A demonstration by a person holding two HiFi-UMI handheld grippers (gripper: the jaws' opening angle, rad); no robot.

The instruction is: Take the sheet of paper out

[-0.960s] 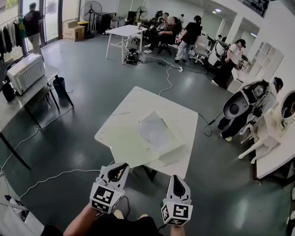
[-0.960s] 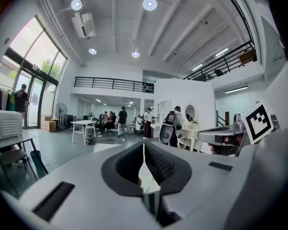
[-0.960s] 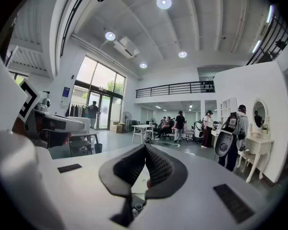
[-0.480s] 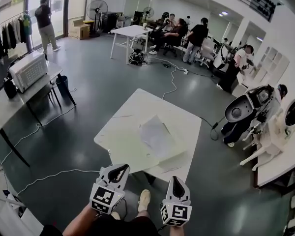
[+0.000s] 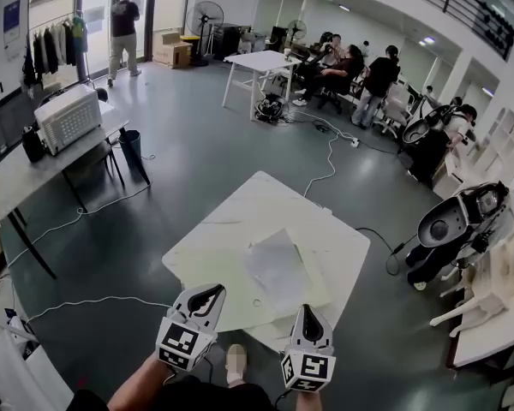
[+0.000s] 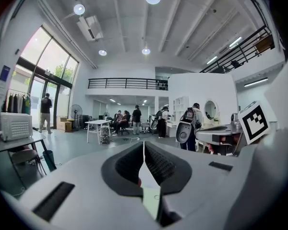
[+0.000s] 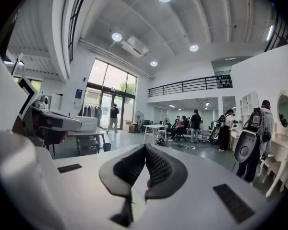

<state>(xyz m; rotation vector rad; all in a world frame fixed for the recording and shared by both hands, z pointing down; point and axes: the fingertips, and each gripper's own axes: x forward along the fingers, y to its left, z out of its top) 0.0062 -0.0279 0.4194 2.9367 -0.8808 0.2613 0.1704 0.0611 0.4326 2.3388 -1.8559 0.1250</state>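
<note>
A white table (image 5: 214,247) stands just ahead of me in the head view. On it lies a pale sheet of paper (image 5: 276,268), slightly crumpled, over a larger flat pale-green sheet or sleeve (image 5: 313,294). Both grippers are held low in front of the table's near edge and touch nothing. My left gripper (image 5: 212,292) is shut, and in the left gripper view its ribbed jaws meet at the tip (image 6: 143,145) with nothing between them. My right gripper (image 5: 308,310) is shut too, and its jaws (image 7: 145,148) are empty. Both point nearly level across the room.
A long table with a white appliance (image 5: 67,116) and a black bin (image 5: 130,140) stands at the left. A white cable (image 5: 86,301) runs over the floor. White furniture and a black-and-white machine (image 5: 452,221) line the right. Several people (image 5: 360,71) sit at the back.
The table has come closer to both grippers in the head view and now reaches them. The grippers keep their places and stay shut. A person by the windows has walked on.
</note>
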